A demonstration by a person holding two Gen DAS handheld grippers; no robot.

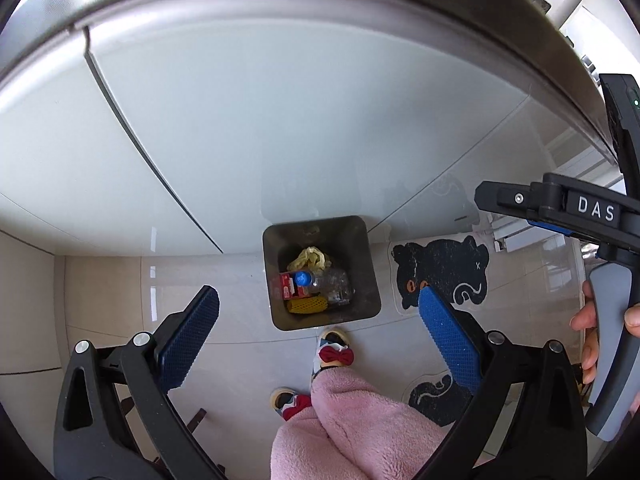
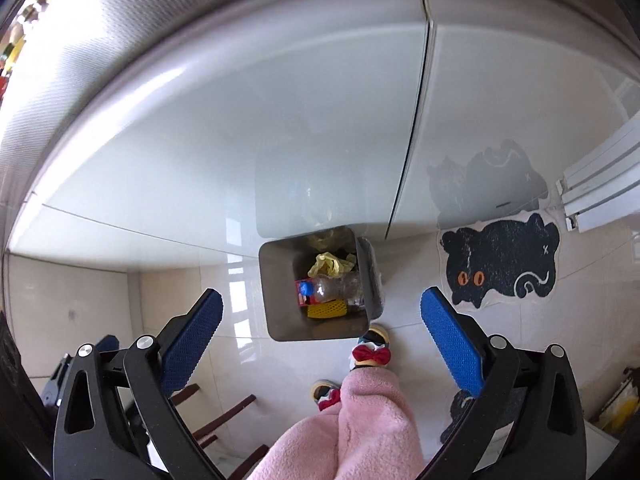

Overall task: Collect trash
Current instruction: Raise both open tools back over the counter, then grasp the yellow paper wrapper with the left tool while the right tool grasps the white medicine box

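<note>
A square grey trash bin (image 1: 366,272) (image 2: 276,292) stands on the tiled floor against white cabinet fronts. Inside it lie a clear plastic bottle with a blue cap (image 1: 320,280) (image 2: 332,288), a red carton (image 1: 286,285) (image 2: 301,298), yellow foam netting (image 1: 307,305) (image 2: 326,309) and a crumpled yellow wrapper (image 1: 310,258) (image 2: 330,262). My left gripper (image 1: 318,308) hangs high above the bin, open, nothing between its blue pads. My right gripper (image 2: 320,310) is likewise open and empty above the bin. The right gripper's body, held by a hand (image 1: 588,320), shows at the right edge of the left wrist view.
The person's pink fleece trousers (image 1: 352,420) (image 2: 360,424) and slippers with red bows (image 1: 336,354) (image 2: 372,354) stand just in front of the bin. A black cat-shaped mat (image 1: 444,272) (image 2: 500,260) lies to the right. Dark wooden chair legs (image 2: 224,416) show lower left.
</note>
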